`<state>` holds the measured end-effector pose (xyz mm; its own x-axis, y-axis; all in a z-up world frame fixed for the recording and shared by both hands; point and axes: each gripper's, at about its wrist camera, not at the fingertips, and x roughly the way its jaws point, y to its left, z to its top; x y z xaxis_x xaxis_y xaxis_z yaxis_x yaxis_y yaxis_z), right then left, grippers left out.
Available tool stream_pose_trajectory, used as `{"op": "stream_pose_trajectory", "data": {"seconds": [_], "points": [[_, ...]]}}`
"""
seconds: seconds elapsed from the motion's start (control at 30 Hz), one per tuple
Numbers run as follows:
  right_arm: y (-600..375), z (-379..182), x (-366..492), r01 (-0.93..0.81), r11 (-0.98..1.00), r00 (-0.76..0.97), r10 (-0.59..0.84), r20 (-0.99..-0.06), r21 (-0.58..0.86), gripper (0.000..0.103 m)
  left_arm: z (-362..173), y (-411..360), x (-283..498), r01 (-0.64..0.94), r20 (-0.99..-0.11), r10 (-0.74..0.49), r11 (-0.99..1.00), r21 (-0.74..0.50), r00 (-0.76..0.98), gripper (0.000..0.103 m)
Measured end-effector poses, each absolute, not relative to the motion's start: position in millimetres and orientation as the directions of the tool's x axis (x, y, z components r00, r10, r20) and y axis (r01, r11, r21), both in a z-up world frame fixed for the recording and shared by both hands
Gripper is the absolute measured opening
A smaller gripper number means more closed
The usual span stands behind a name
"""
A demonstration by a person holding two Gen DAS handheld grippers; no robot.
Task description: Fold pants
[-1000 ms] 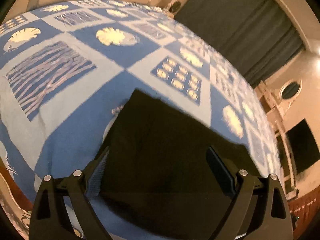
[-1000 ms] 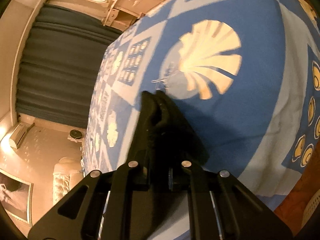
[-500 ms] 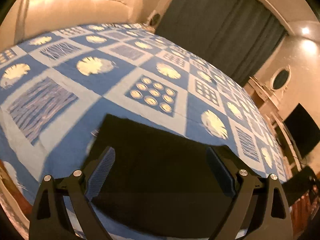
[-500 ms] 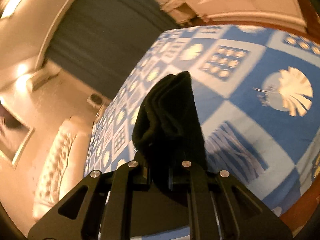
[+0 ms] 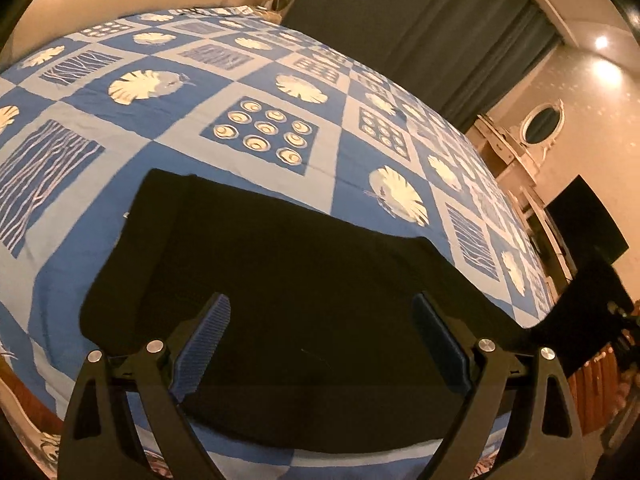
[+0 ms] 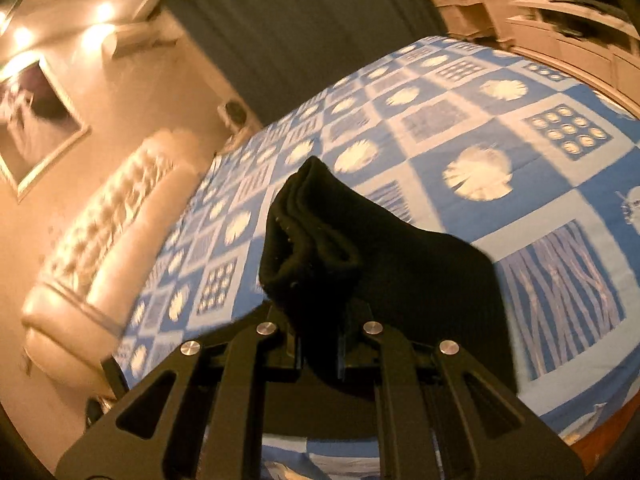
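This is a bedroom in a home. A wide bed (image 5: pixel 280 60) fills most of both views, spread with a blue and pale checked cover (image 6: pixel 500 140) printed with shells, leaves and wavy lines. At its far end stands a cream tufted headboard (image 6: pixel 116 220). Dark curtains (image 5: pixel 420 20) hang floor-length along one wall. A cream dresser (image 5: pixel 504 152) with an oval mirror (image 5: pixel 542 124) stands beside the bed, next to a dark screen (image 5: pixel 584 220). A framed picture (image 6: pixel 36 120) hangs on the wall, an air conditioner (image 6: pixel 140 38) is mounted near the ceiling, and warm spotlights (image 5: pixel 600 42) shine from above.
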<state>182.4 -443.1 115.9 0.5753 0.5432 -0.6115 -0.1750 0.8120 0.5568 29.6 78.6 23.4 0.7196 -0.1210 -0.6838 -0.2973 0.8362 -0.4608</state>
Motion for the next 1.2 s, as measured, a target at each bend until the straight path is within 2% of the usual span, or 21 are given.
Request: {"op": "stream_pose_trajectory", "data": {"seconds": [0.37,0.77,1.2], "points": [[-347.2,47.5,169.4,-0.230,0.843,0.441,0.536,-0.720,0.486,0.011,22.2,76.3,29.5,-0.302,-0.684,-0.141,0.821,-0.484,0.716,0.091],[-291.0,-5.1,146.6,-0.347,0.900,0.380,0.392,-0.838,0.264,0.012,17.8,80.8,29.8,-0.315,-0.689,-0.156,0.803,-0.506,0.708,0.091],[-272.0,-23.7,133.0,-0.390,0.910,0.376,0.296,-0.878,0.140,0.025,8.3,80.2,31.6,-0.325,-0.708,-0.170,0.798,-0.507,0.685,0.091]]}}
